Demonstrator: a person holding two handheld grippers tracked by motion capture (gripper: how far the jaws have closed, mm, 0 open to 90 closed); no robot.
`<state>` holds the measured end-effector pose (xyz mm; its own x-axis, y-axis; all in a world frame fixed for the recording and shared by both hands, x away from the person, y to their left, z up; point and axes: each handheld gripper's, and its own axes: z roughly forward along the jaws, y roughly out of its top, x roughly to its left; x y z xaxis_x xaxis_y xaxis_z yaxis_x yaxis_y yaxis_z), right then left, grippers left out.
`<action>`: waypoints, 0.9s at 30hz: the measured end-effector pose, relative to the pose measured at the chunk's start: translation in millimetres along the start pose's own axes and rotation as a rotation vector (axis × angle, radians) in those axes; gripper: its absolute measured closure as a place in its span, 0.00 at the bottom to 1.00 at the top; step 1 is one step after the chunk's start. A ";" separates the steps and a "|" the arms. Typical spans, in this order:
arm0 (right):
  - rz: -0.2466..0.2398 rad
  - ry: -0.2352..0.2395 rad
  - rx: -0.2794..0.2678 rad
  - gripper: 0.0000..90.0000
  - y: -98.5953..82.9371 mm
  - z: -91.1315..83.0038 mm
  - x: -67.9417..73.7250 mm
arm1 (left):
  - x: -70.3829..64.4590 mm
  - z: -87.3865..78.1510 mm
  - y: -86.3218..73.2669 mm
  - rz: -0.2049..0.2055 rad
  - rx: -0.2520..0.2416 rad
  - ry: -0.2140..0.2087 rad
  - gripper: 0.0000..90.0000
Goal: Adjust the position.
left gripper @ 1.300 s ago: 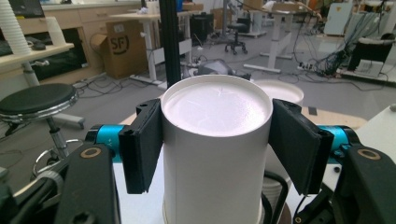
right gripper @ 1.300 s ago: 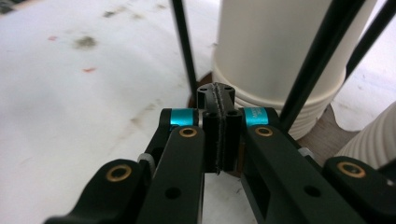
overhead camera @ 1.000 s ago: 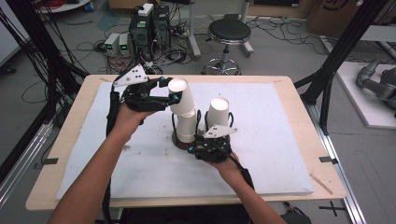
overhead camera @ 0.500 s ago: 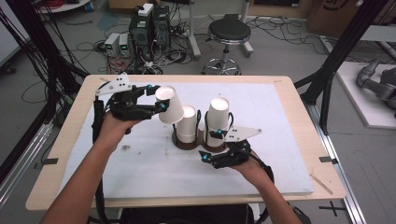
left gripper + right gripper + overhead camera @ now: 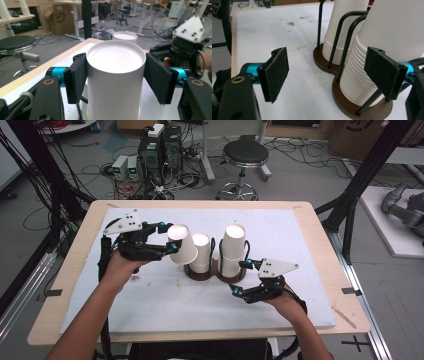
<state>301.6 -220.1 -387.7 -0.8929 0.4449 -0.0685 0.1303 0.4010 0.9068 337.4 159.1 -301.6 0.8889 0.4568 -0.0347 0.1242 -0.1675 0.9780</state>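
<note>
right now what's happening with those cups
A person is working with handheld tongs at a table. The left tongs grip a single white paper cup, upside down and tilted, beside the left stack of white paper cups. That stack and the right stack of white paper cups sit in a dark brown wire-framed cup holder. The right tongs are open and hold nothing, just in front of the holder.

A lab: computer towers [image 5: 161,150], floor cables [image 5: 100,170], workbenches [image 5: 15,18].
</note>
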 end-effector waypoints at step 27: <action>0.059 0.133 -0.045 0.23 4.4 11.8 10.0 | -29.9 37.8 -40.7 -0.013 0.011 -0.152 0.40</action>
<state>298.3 -204.4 -389.3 -0.9339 0.3553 0.0386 0.1675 0.3399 0.9254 322.4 119.3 -348.1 0.9436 0.3215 -0.0785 0.1398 -0.1721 0.9751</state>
